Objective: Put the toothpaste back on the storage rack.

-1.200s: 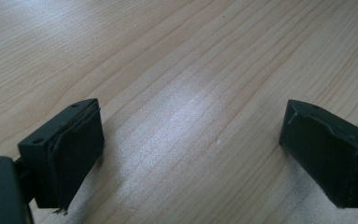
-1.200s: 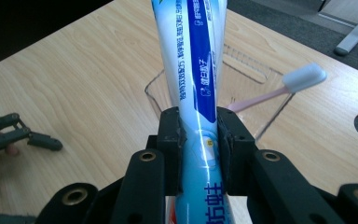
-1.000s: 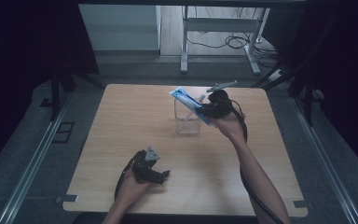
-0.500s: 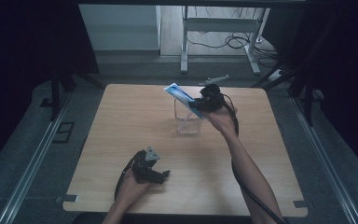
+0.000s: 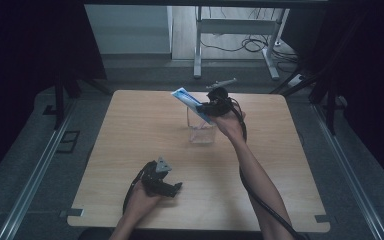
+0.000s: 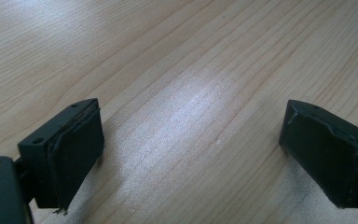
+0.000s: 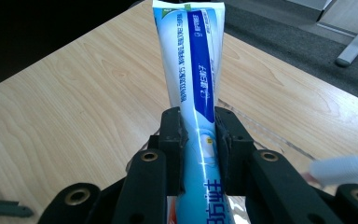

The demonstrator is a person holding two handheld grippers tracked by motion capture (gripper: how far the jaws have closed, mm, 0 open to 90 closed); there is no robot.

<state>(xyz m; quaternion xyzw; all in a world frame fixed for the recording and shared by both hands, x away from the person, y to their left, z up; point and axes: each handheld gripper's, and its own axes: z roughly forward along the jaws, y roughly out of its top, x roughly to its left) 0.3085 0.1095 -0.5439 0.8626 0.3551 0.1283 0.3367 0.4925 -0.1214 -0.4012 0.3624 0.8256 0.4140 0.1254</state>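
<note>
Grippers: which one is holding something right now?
The right gripper: its jaws clamp a blue-and-white toothpaste tube above the clear cup. The left gripper sits low over bare table, jaws wide apart with nothing between them.

left tongs (image 5: 167, 188) low, jaws apart | right tongs (image 5: 206, 107) raised, clamped

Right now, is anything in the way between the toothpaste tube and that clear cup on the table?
Nothing visible is. The right gripper holds the toothpaste tube tilted just above the clear cup. A toothbrush head shows beside the jaws, apparently in the cup.
</note>
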